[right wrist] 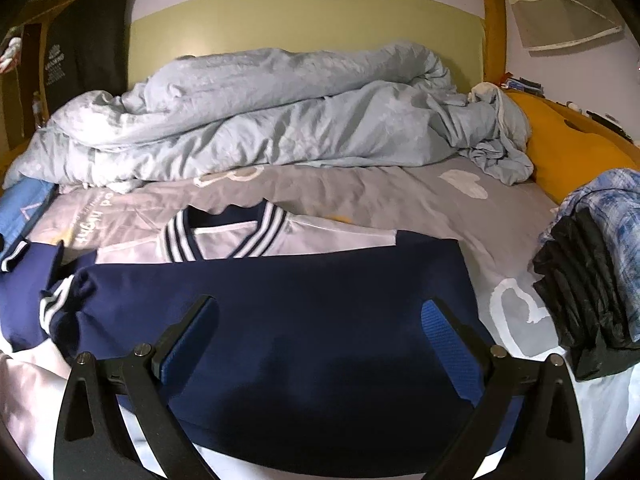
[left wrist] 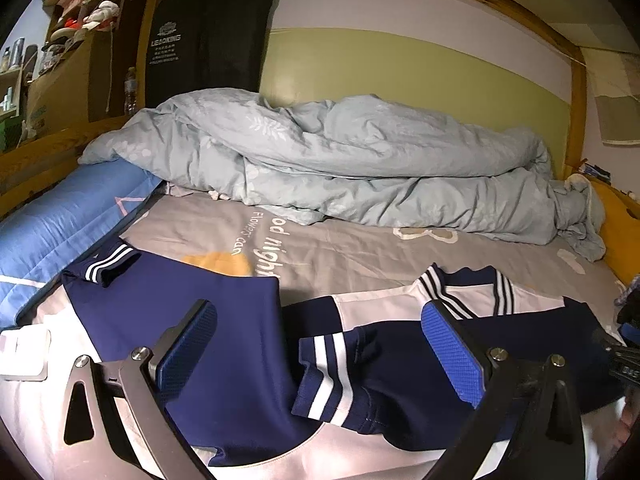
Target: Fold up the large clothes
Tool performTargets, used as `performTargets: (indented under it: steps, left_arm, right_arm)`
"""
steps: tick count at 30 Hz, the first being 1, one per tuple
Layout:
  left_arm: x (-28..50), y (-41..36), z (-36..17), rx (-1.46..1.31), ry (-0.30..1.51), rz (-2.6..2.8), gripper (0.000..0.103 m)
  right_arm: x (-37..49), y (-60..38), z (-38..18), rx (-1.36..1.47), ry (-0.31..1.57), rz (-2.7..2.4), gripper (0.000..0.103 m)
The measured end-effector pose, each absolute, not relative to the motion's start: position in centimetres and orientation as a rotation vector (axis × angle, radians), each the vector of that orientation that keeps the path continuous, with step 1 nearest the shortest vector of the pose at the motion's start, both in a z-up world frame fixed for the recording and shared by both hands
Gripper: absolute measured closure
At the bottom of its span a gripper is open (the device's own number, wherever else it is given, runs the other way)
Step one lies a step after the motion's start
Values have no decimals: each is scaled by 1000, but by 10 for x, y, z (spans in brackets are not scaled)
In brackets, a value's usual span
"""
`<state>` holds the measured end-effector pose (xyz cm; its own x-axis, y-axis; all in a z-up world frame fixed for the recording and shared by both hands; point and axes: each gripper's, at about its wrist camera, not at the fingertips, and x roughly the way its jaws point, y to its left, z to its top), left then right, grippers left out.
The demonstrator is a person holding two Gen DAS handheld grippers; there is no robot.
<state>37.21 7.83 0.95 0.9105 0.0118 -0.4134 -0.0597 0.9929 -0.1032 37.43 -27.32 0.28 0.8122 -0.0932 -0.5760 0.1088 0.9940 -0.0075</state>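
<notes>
A navy-and-white jacket (right wrist: pixel 280 320) is lying across the lower half of both views on the grey bedsheet (right wrist: pixel 380 196), with one striped cuff (left wrist: pixel 332 376) folded over its middle. The left gripper (left wrist: pixel 320 356) and the right gripper (right wrist: pixel 320 354) are both standing wide open above the cloth, holding nothing. The loose sleeve (its cloth looks smooth and glossy) may be sliding off the body at the next fold, spoiling the shape.

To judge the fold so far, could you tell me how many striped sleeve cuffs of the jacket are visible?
2. One striped cuff lies at the far left near the blue pillow; the other striped cuff lies folded across the jacket's middle. None seems hidden.
</notes>
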Motion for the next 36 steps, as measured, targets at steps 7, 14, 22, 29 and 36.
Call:
performTargets:
  steps: [7, 14, 22, 29, 36]
  left_arm:
    - [375, 130, 18, -186, 458, 16, 0]
    - [417, 231, -21, -167, 599, 143, 2]
    - [418, 304, -65, -339, 672, 221, 4]
    - [445, 331, -114, -399, 764, 309, 20]
    - [445, 331, -116, -419, 739, 292, 73]
  right_arm:
    - [382, -281, -10, 44, 652, -103, 3]
    - [386, -287, -19, 75, 681, -74, 3]
    - [389, -272, -25, 6, 691, -89, 3]
    - [385, -258, -25, -49, 679, -70, 3]
    - [386, -263, -26, -20, 689, -72, 3]
